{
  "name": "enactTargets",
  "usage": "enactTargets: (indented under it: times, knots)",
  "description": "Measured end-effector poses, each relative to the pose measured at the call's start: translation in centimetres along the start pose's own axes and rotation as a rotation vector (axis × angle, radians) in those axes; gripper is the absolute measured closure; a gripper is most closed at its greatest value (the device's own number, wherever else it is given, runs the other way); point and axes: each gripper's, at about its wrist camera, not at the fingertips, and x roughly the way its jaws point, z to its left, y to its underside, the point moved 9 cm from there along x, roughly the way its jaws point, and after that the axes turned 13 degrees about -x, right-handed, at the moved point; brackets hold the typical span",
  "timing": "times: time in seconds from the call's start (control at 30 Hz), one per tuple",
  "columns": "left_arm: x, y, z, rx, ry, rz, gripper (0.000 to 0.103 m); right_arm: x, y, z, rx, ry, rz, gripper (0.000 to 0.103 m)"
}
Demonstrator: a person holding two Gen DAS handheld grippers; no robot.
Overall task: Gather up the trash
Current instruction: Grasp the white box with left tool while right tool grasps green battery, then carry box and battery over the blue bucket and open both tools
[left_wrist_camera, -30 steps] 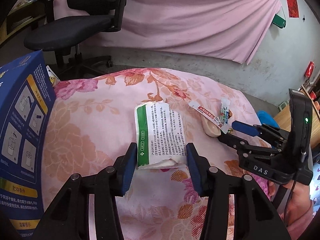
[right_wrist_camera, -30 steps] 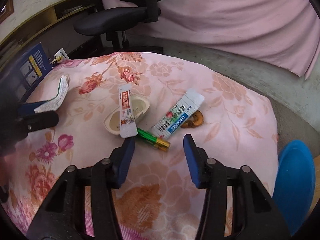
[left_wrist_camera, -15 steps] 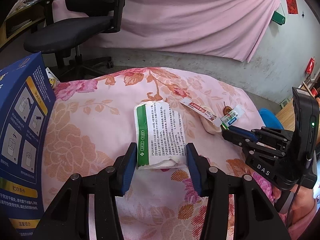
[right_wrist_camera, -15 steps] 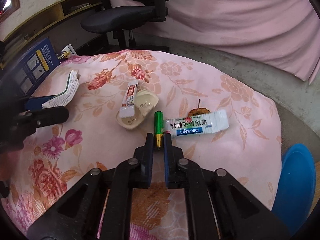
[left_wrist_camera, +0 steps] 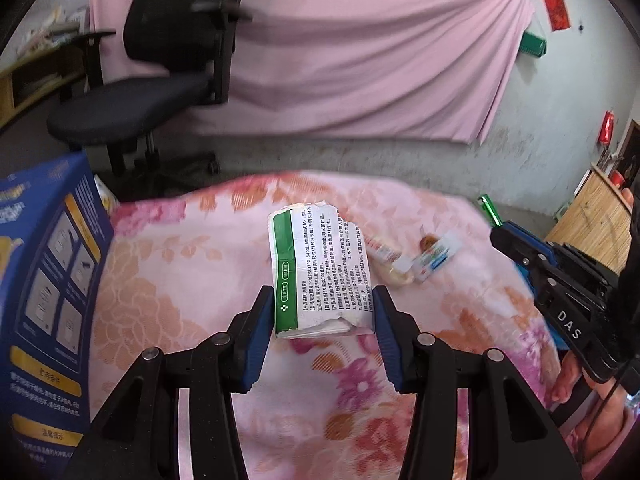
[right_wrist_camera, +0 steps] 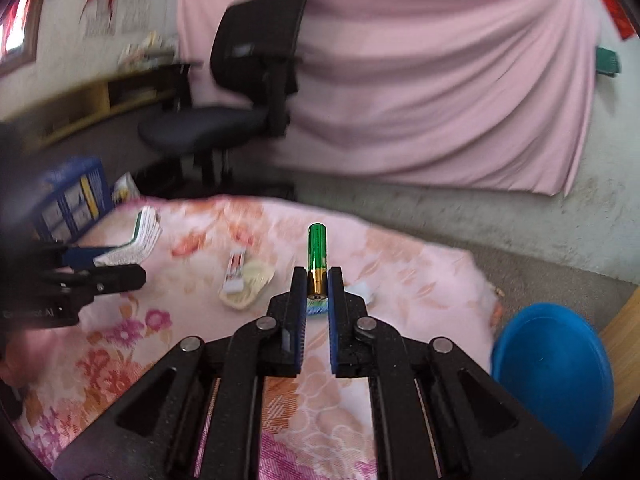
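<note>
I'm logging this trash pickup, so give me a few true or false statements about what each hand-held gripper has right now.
1. The right hand-held gripper is shut on the green and gold cylindrical battery. True.
2. The left hand-held gripper holds nothing. False: it is shut on the white and green printed paper packet.
3. The battery lies flat on the pink floral cloth. False: it is lifted, pointing forward from the jaws.
4. A black office chair stands behind the cloth-covered surface. True.
</note>
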Motion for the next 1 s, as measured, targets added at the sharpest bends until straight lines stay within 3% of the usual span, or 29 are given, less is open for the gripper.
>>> enactTargets:
  times: [0.3, 0.6, 1.0]
  knots:
    - [-4.0, -1.8, -4.7, 0.122, 0.056, -0.309, 0.061, -4.7, -2.0, -1.8, 0.037, 0.113, -0.216, 0.070]
    - [-6.6, -2.5, -7.7, 0.215, 0.082, -0.493, 0.060, -8.5, -3.2, -3.5, 0.071, 0.214, -0.378, 0.070]
    - [-9.9, -3.6, -13.0, 0.310, 0.161, -0.628, 0.060, -14.4, -2.6, -6.5, 0.066, 0.374, -0.493, 0.070]
